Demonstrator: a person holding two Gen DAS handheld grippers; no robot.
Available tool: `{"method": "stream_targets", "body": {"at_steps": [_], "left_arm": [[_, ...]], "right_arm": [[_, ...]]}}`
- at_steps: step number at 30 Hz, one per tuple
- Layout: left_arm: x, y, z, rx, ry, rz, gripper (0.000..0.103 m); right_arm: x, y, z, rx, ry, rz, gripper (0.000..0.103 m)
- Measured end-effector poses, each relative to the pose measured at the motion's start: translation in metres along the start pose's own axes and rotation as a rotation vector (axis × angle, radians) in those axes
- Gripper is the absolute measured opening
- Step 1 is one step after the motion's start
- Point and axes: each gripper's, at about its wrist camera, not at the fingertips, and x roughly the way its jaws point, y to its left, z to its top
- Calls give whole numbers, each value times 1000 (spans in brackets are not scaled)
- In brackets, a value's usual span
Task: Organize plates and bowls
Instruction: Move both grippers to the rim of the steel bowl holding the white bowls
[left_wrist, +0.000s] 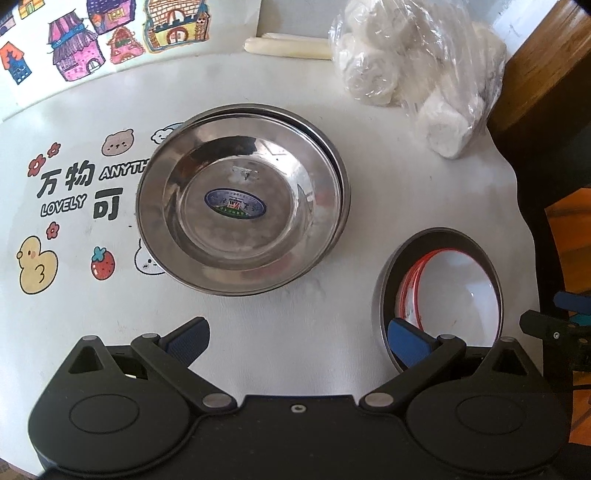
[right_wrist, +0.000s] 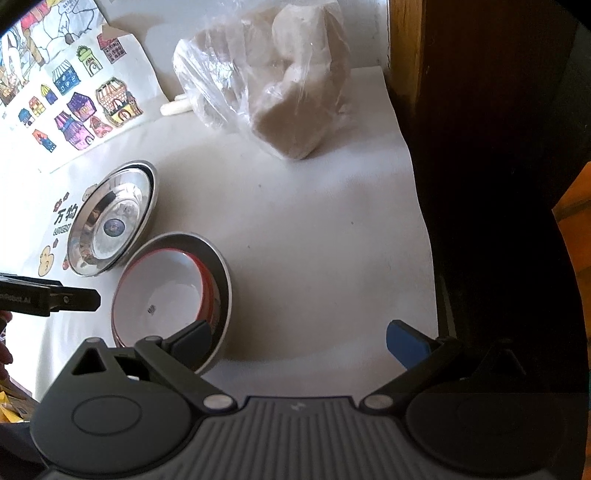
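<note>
**Plates and bowls sit stacked on a white table**

Only the right wrist view shows the small dark mark inside the white red-rimmed bowl (right_wrist: 166, 295), nested in a steel bowl (right_wrist: 221, 280). The left view reveals the blue oval label on the steel plates (left_wrist: 240, 203). Left gripper (left_wrist: 295, 339) and right gripper (right_wrist: 299, 343) hover spread wide, holding nothing

— The plates?

— Steel plates (left_wrist: 240, 206), shiny, nested upright in a slightly offset stack mid-table; an oval blue sticker sits in the top one's well.

— And the bowls?

— White bowls (left_wrist: 458, 291) with red rims, nested and tilted inside a steel bowl (left_wrist: 384, 288) — just beside the plates, near the table's right edge. A small dark mark shows in the top bowl.
</note>
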Motion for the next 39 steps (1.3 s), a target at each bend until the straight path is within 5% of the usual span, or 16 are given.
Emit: {"method": "stream_targets", "body": {"at_steps": [39], "left_arm": [[30, -24, 3, 100, 75, 54, 102]], "right_arm": [[25, 22, 8, -155, 30, -51, 103]]}}
